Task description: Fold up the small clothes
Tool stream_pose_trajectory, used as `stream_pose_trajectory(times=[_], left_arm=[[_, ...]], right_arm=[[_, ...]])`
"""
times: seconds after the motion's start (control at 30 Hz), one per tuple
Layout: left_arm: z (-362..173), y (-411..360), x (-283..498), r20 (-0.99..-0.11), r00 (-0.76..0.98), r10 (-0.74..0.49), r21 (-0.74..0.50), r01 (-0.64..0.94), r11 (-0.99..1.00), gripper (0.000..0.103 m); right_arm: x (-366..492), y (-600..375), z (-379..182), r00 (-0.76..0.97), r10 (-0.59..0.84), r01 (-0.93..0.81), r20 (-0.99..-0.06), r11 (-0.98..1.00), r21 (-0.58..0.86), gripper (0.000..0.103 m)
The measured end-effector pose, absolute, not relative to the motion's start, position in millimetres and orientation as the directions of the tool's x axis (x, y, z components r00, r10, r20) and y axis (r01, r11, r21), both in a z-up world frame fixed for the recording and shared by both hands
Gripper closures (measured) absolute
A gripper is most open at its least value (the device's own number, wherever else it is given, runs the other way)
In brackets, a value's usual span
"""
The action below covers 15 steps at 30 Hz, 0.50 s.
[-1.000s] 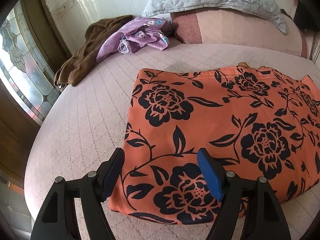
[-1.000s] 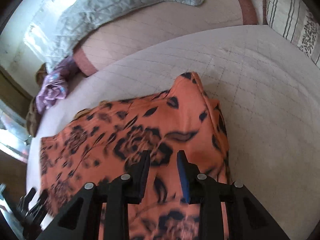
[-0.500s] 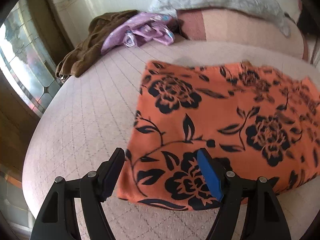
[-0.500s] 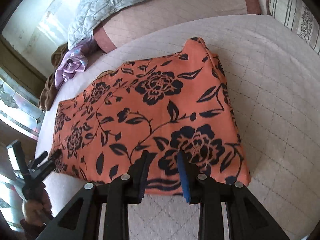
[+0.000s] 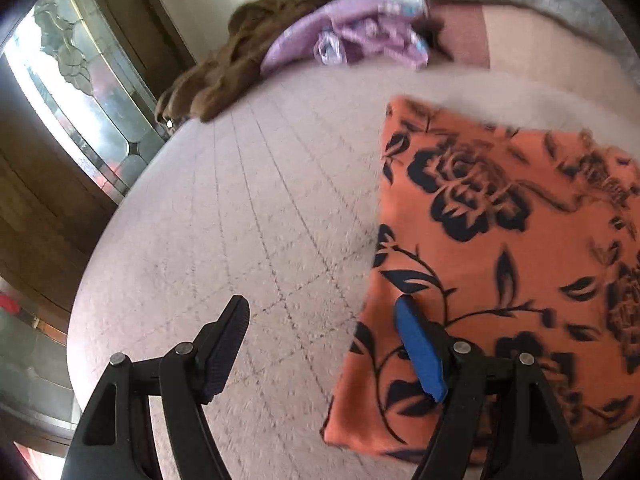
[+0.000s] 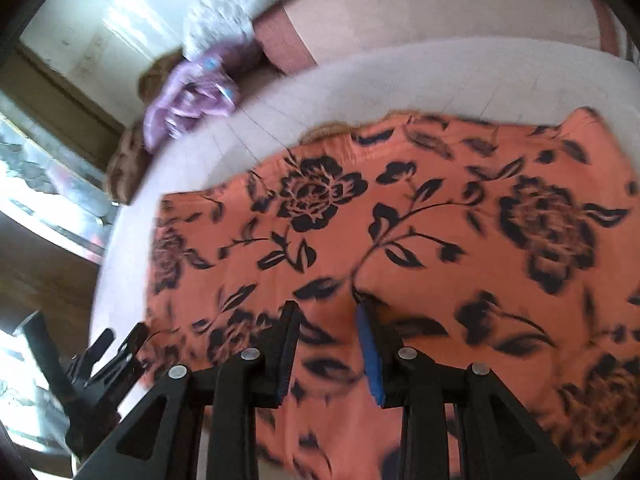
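An orange garment with black flowers point(image 5: 500, 248) lies folded flat on the pale quilted bed point(image 5: 260, 220); it fills most of the right wrist view point(image 6: 400, 240). My left gripper point(image 5: 322, 320) is open and empty, hovering at the garment's left edge, its blue-padded finger over the cloth and the other over bare bed. My right gripper point(image 6: 326, 320) is open a little and empty, above the garment's near side. The left gripper also shows in the right wrist view point(image 6: 108, 356) at the garment's near left corner.
A purple garment point(image 5: 352, 44) and a brown garment point(image 5: 224, 76) lie heaped at the bed's far left corner. A grey quilted pillow point(image 6: 240, 12) and a pink headboard cushion point(image 6: 420, 20) run along the back. A glass door point(image 5: 72, 92) stands left of the bed edge.
My left gripper has swung left, off the garment's middle to its left edge. My right gripper has moved left and closer over the garment. Both stay empty; the garment has not moved.
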<state>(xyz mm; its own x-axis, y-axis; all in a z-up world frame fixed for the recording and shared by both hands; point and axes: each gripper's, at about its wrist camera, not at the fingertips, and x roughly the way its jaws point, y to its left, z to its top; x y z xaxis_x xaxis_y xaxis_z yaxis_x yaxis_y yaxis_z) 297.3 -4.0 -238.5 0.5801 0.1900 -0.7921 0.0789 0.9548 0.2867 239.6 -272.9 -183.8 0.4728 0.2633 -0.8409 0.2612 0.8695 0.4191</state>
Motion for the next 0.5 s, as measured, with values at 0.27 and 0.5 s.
stream_pose_trajectory(times=[0.27,0.5], left_arm=[[-208.4,7.0,284.9,-0.775,0.626,0.087,0.178,0.084,0.980,0.027],[-195.3,2.9,247.6,-0.809,0.577,-0.107,-0.003,0.178,0.984,0.027]], right_arm=[[200.9,-297.2,-170.8,0.510,0.264,0.270,-0.818,0.854,0.444,0.070],[96.2,-357.9,-160.4,0.616,0.288,0.344,-0.733,0.739,0.580,0.028]])
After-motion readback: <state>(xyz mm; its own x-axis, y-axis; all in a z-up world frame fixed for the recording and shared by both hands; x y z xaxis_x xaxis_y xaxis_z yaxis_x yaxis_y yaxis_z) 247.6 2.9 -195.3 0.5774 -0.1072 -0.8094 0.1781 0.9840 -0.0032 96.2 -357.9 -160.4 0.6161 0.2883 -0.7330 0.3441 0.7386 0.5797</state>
